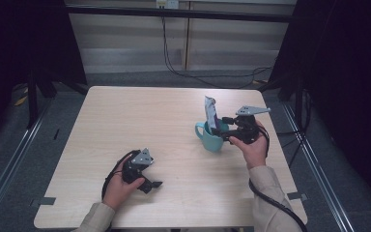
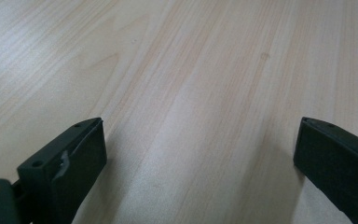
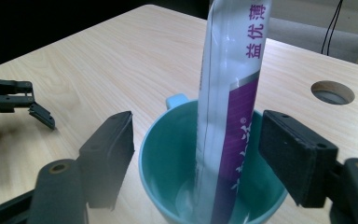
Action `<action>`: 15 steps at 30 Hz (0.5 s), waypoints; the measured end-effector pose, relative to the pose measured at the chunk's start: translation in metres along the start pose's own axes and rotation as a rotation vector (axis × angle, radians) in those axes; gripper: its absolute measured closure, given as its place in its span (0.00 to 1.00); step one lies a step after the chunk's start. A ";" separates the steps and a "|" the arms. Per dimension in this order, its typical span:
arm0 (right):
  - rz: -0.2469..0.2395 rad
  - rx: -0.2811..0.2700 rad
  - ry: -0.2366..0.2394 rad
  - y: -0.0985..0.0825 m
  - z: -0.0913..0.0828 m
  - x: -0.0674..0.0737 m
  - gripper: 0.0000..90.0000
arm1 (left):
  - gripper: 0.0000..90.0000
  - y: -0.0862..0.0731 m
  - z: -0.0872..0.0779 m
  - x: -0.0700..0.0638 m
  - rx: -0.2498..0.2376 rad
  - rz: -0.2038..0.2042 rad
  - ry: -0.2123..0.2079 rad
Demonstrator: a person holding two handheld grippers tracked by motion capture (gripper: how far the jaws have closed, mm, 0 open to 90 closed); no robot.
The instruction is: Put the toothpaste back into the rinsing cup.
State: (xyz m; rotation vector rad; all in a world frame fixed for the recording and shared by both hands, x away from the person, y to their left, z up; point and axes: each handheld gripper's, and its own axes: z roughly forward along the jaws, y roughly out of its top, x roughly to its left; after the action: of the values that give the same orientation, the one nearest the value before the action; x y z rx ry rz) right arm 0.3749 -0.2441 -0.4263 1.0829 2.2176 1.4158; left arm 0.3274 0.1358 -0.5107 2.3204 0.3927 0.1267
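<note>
tube [image 1: 211, 114] stands upright in the teal mug [image 1: 212, 140], leaning on its rim; right gripper [image 3: 196, 154] open around it, not touching, likely releasing. left gripper [image 1: 150, 183] open, idle on table [image 1: 140, 121].

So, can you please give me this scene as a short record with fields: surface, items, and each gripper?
surface: light wooden table
items: teal mug with a tall sachet standing inside, leaning on the rim
sachet print: purple and white, Chinese characters
left gripper: open, nothing between the jaws, low over the table near the person's side
right gripper: open, jaws on either side of the mug and sachet, pads not pressing
table feature: round cable hole
</note>
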 end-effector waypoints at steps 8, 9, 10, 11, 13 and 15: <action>-0.015 0.038 0.006 0.000 -0.008 0.005 0.24 | 0.03 0.000 0.000 0.000 0.001 0.000 -0.001; -0.019 0.039 0.003 0.000 -0.010 0.005 0.24 | 0.03 0.000 0.000 0.000 -0.001 -0.002 -0.001; -0.023 0.040 0.003 0.001 -0.011 0.006 0.24 | 0.03 0.000 0.000 0.000 -0.001 -0.002 -0.001; -0.026 0.044 0.003 0.001 -0.012 0.006 0.23 | 0.03 0.000 0.000 0.000 0.000 0.000 -0.001; -0.033 0.046 -0.002 0.000 -0.015 0.007 0.23 | 0.03 0.000 0.000 0.000 0.001 0.000 -0.001; -0.030 0.045 0.005 -0.001 -0.017 0.008 0.22 | 0.03 0.000 0.000 0.000 0.001 0.000 -0.001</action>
State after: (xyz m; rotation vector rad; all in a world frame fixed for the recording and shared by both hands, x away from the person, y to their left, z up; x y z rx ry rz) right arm 0.3589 -0.2496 -0.4180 1.0576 2.2699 1.3643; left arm 0.3273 0.1360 -0.5106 2.3209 0.3920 0.1251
